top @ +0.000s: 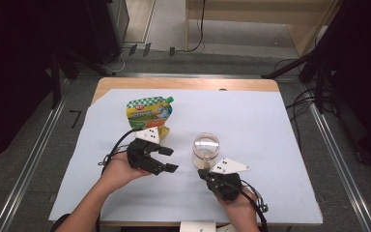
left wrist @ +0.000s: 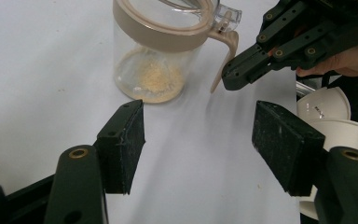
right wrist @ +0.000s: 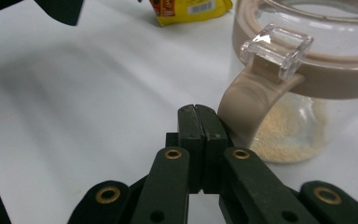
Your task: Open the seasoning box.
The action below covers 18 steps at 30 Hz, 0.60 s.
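A clear jar (top: 206,147) with a beige rim and handle stands mid-table, a little pale powder on its bottom (left wrist: 156,79). A green and yellow spouted pouch (top: 149,112) lies behind my left gripper (top: 170,159). That gripper is open and empty, its pads (left wrist: 121,144) wide apart and aimed toward the jar (left wrist: 154,51). My right gripper (right wrist: 198,114) is shut with nothing between its jaws, and its tip sits just beside the jar's handle (right wrist: 242,112); whether they touch I cannot tell. In the left gripper view, the right gripper (left wrist: 228,77) shows next to that handle (left wrist: 223,60).
A pale sheet (top: 251,116) covers the wooden table (top: 188,83). The pouch's yellow bottom edge (right wrist: 191,7) lies beyond the jar. White rounded objects (left wrist: 326,119) sit past the sheet's near edge. Cables and dark stands ring the table.
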Motion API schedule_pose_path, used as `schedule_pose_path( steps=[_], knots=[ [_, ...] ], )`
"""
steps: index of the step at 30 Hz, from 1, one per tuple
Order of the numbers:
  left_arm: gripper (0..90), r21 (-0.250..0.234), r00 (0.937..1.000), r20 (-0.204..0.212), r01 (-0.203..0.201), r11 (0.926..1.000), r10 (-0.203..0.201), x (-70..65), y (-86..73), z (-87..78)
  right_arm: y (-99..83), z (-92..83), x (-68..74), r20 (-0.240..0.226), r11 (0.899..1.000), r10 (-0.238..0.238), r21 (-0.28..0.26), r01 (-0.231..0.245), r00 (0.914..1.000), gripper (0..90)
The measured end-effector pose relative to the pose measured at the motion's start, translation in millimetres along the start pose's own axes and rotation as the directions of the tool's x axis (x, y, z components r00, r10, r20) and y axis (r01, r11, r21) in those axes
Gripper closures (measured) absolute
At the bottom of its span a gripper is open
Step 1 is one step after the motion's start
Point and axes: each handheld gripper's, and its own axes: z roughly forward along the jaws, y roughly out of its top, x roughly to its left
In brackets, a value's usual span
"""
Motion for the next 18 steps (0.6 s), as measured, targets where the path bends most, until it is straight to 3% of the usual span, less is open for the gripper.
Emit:
schedule_pose_path(
  steps=[6,10,12,18],
  knots=[
    [34.8,0.000,1.0000,-0.002,0.000,1.0000,0.000,-0.6,-0.1,-0.6,-6.4,-6.1,-8.7,0.016,0.999,0.033,0.006,-0.033,0.9993,90.0],
    [34.4,0.000,1.0000,0.008,0.001,1.0000,-0.001,-0.7,0.4,0.6,-9.0,-12.5,-15.1,0.024,1.000,0.007,0.016,-0.008,0.9997,90.0],
    [34.5,0.012,0.9997,0.021,0.010,0.9999,-0.010,-1.6,1.3,2.3,-9.6,-15.9,-19.8,0.020,0.999,0.027,0.023,-0.027,0.9994,90.0],
    [31.9,0.004,0.9993,0.025,-0.026,0.9997,0.026,-7.1,7.1,7.9,-14.0,-27.7,-35.3,0.055,0.999,0.048,0.019,-0.050,0.9973,90.0]
  ],
)
